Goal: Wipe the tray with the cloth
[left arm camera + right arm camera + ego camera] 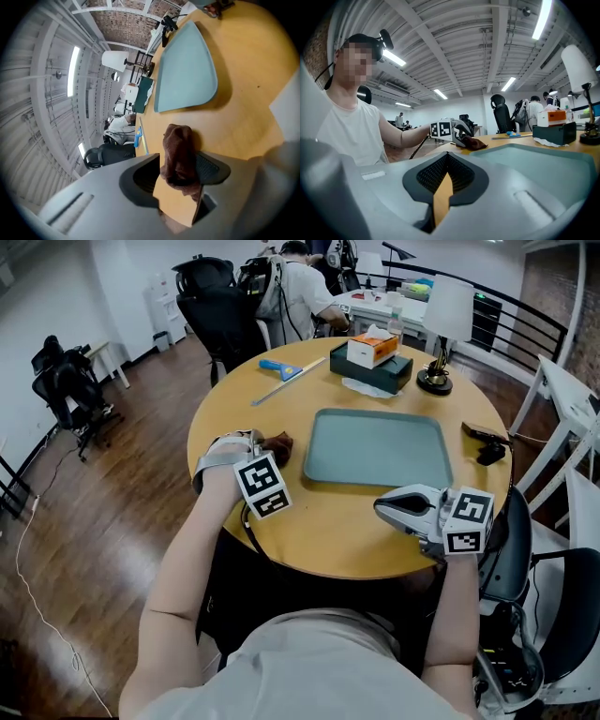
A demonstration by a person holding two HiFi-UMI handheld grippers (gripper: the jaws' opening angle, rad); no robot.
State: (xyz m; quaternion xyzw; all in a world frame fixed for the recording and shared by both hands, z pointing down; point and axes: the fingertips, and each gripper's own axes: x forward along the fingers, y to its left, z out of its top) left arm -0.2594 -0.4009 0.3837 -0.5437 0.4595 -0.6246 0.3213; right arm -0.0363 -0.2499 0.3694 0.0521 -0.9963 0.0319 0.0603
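Note:
The grey-green tray (375, 448) lies flat in the middle of the round wooden table (234, 409). My left gripper (262, 442) rests on the table just left of the tray, shut on a crumpled brown cloth (278, 442). In the left gripper view the cloth (179, 150) is bunched between the jaws, with the tray (187, 70) beyond it. My right gripper (384, 507) lies near the table's front edge, just in front of the tray's near right corner, pointing left, shut and holding nothing. The right gripper view shows the left gripper (451, 131), the cloth (474, 142) and the tray (534, 157).
Behind the tray an orange-and-white tissue box (372, 348) sits on a dark green box (373, 373), beside a white-shaded lamp (442, 326). A blue tool (280, 367) and a long strip (286, 382) lie at the back left. A dark object (487, 441) lies at the right edge. Office chairs and a seated person (305, 292) stand behind.

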